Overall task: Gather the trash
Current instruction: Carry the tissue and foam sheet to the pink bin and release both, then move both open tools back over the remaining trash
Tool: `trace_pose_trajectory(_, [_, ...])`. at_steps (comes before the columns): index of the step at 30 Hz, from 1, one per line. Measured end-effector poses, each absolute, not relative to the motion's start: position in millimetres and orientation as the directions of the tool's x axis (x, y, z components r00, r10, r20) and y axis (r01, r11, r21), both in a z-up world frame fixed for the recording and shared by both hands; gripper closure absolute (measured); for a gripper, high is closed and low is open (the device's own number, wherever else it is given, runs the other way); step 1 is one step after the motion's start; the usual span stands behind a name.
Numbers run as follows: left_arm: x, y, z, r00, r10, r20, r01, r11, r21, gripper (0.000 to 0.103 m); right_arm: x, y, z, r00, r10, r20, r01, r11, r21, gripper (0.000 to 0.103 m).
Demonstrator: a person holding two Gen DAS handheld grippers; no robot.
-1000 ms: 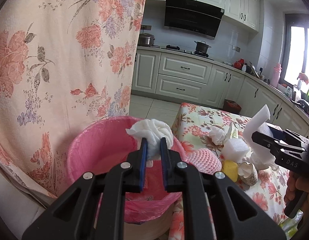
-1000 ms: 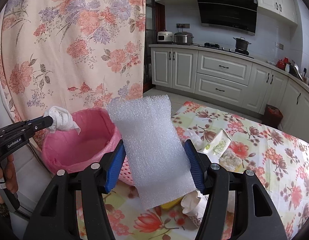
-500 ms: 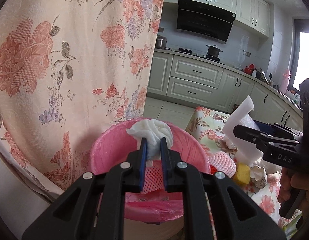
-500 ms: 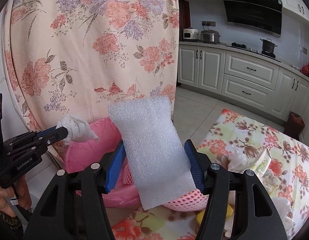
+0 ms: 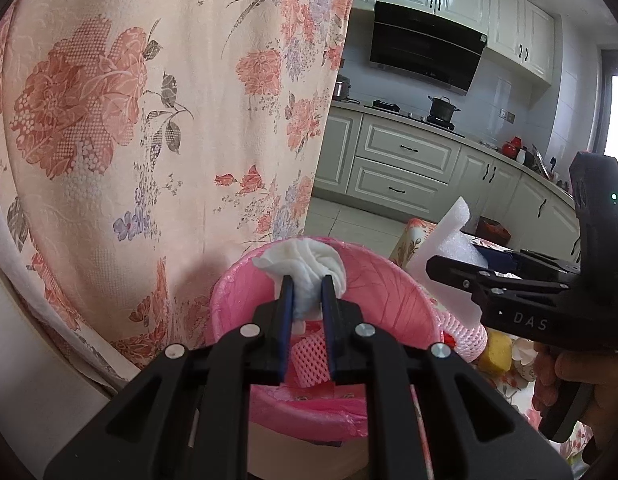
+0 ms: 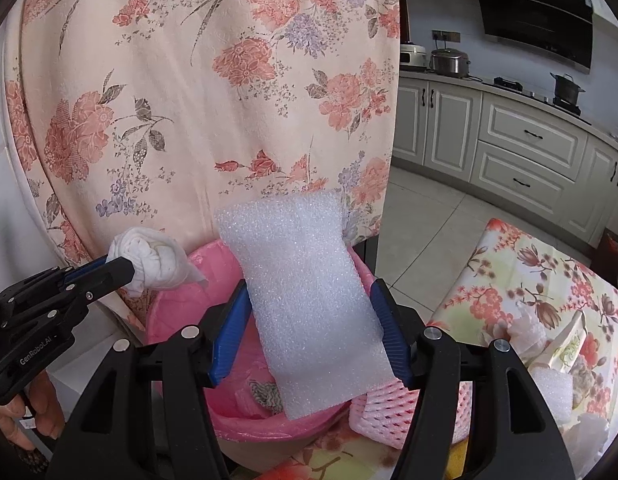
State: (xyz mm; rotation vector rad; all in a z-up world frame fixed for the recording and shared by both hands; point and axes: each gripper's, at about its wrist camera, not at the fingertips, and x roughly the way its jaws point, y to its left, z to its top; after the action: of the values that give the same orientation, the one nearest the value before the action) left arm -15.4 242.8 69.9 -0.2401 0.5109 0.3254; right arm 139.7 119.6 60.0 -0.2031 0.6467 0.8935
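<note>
My left gripper [image 5: 306,286] is shut on a crumpled white tissue wad [image 5: 303,266] and holds it over the pink-lined trash bin [image 5: 393,280]. The wad also shows in the right wrist view [image 6: 153,260], above the bin's left rim [image 6: 177,292]. My right gripper [image 6: 309,312] is shut on a white foam sheet [image 6: 305,300], held upright over the bin's right side; the sheet shows in the left wrist view [image 5: 449,240]. A pink foam fruit net [image 5: 309,360] lies inside the bin.
A floral curtain [image 5: 149,120] hangs close behind the bin. A table with a floral cloth [image 6: 529,280] stands to the right, bearing a pink foam net [image 6: 381,416], white foam bits and other scraps. Kitchen cabinets [image 6: 529,152] line the far wall.
Both grippers have moved left, away from the table and closer over the bin. The tissue wad and the foam sheet stay gripped.
</note>
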Motion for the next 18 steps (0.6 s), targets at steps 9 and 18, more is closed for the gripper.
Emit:
trace_pose_trajectory(9, [-19.2, 248.1, 68.0, 0.820, 0.247, -0.516, -0.377, 0.912, -0.162, 0.070, 140.4, 131.4, 61.5, 0.451, 0.672, -0.588, -0.789, 0.608, 0.088, 0.029])
trace_pose_trajectory(18, [-18.7, 240.2, 66.2, 0.823, 0.233, -0.518, -0.360, 0.919, -0.159, 0.066, 140.9, 109.8, 61.2, 0.517, 0.634, -0.576, -0.751, 0.659, 0.051, 0.029])
